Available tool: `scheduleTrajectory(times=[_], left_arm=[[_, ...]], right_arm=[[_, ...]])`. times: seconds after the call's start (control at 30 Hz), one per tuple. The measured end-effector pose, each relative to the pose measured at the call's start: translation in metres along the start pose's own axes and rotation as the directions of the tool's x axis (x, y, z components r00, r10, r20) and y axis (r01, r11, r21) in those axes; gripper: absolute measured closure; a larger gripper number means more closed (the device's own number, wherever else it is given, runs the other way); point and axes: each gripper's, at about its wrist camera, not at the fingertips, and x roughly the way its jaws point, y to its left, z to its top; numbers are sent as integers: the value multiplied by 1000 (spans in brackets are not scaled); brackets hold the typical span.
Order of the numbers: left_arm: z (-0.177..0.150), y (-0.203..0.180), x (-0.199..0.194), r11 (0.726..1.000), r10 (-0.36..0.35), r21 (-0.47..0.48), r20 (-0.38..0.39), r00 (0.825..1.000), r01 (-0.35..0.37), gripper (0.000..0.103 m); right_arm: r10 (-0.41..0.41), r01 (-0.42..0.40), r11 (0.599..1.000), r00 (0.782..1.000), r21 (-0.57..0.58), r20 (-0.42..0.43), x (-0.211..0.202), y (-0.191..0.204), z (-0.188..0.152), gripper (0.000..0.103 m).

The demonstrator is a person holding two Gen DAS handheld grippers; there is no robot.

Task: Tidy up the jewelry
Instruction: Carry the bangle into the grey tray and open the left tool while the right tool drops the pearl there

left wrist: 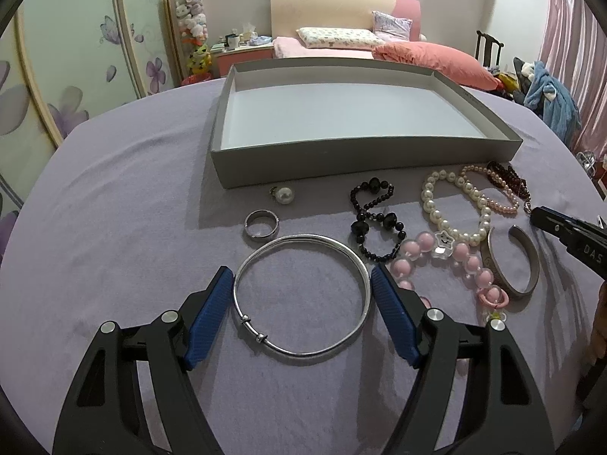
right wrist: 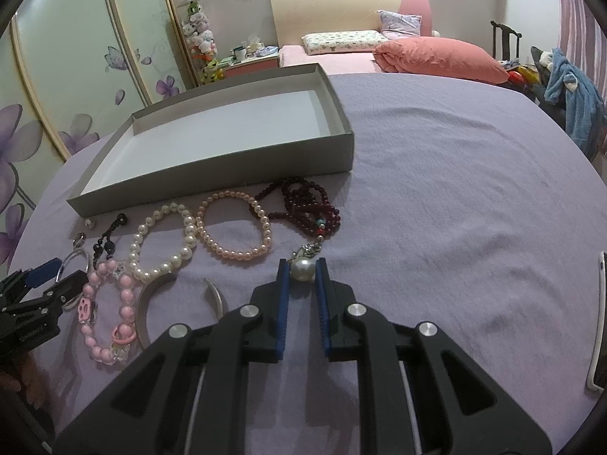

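A grey shallow box (left wrist: 341, 157) (right wrist: 212, 174) stands empty on the purple cloth. In front of it lie jewelry pieces. My left gripper (left wrist: 302, 276) is open, its blue pads on either side of a large silver bangle (left wrist: 303, 295), close to its rim. My right gripper (right wrist: 302, 265) has its pads against a large pearl pendant (right wrist: 302, 269) resting on the cloth. Nearby lie a white pearl bracelet (right wrist: 163, 242), a pink pearl bracelet (right wrist: 235, 227), dark red beads (right wrist: 307, 204), a pink bead bracelet (left wrist: 455, 261), black beads (left wrist: 375, 220), a silver cuff (left wrist: 512, 261), a ring (left wrist: 261, 224) and a pearl earring (left wrist: 283, 195).
A bed with pink pillows (left wrist: 436, 60) stands behind the table. A wardrobe with flower doors (left wrist: 68, 76) is at the left. A chair with clothes (left wrist: 550, 94) is at the right. A white object (right wrist: 597, 322) lies at the right edge of the cloth.
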Motion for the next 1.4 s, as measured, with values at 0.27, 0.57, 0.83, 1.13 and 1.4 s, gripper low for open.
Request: scheduleTrajectory(times=[0.27,0.57,0.83,1.13,1.4], left_arm=[[-9,-2,-14,1000,10,6,57,998,-10,29],[-5,-4,-31,1000,13,-3,141,990,-13,29],[10,-18,-59,1000,30,-18,300,953,-26,29],[31,-30,-74,998,60,-47,416,908,-44,29],[48,-39,-77,996,87,-53,482,872,-70,29]], right_arm=[[5,-3,1000,998,-30,63,-22,5,-7,89],[36,-31,998,991,-46,128,-44,16,-10,89],[44,-20,996,956,-84,289,-73,35,1,89],[46,-12,997,904,-82,425,-91,42,18,89],[50,6,994,853,-105,520,-102,53,38,89]])
